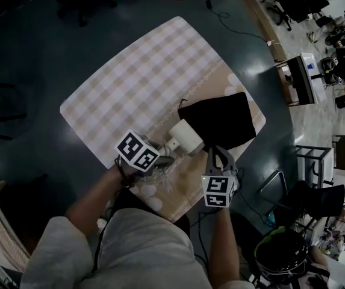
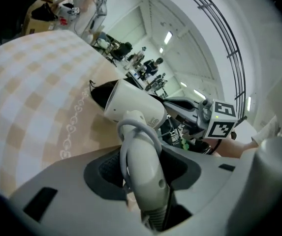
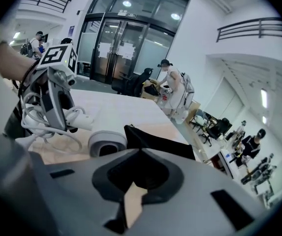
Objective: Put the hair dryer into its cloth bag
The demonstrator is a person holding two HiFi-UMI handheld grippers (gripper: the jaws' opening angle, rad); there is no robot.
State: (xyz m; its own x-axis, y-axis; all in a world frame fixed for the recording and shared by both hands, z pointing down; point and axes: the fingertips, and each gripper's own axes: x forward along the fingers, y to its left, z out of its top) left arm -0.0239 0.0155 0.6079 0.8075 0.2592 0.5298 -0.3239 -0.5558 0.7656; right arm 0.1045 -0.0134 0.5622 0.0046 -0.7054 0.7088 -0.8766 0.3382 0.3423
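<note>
Looking steeply down on one round dark table, covered in part by one beige-and-white checked cloth laid at a slant. On the cloth are one white hair dryer and one black cloth bag. A person in a pale shirt holds two tools, one in each hand.

The left tool grasps the hair dryer by its handle, which stands between both jaws. One white cord loops round that handle, with more of it bunched under the tool. The dryer's wide barrel points right and far, toward the bag, and its mouth sits just beside the bag's near left corner. The dryer is outside the bag.

The right tool has its jaws clenched together at the bag's near edge. No view settles whether a fold of the cloth is pinched between them.

The bag lies flat on the right part of the checked cloth, close to the cloth's right edge, with a thin string showing at its far left corner. Its inside cannot be seen. The far and left stretch of the cloth is bare checked fabric, the widest open room on the table. Both tools work close to the cloth's near edge. Dark tabletop rings the cloth on every side, and dark chairs stand past the table's right rim.
</note>
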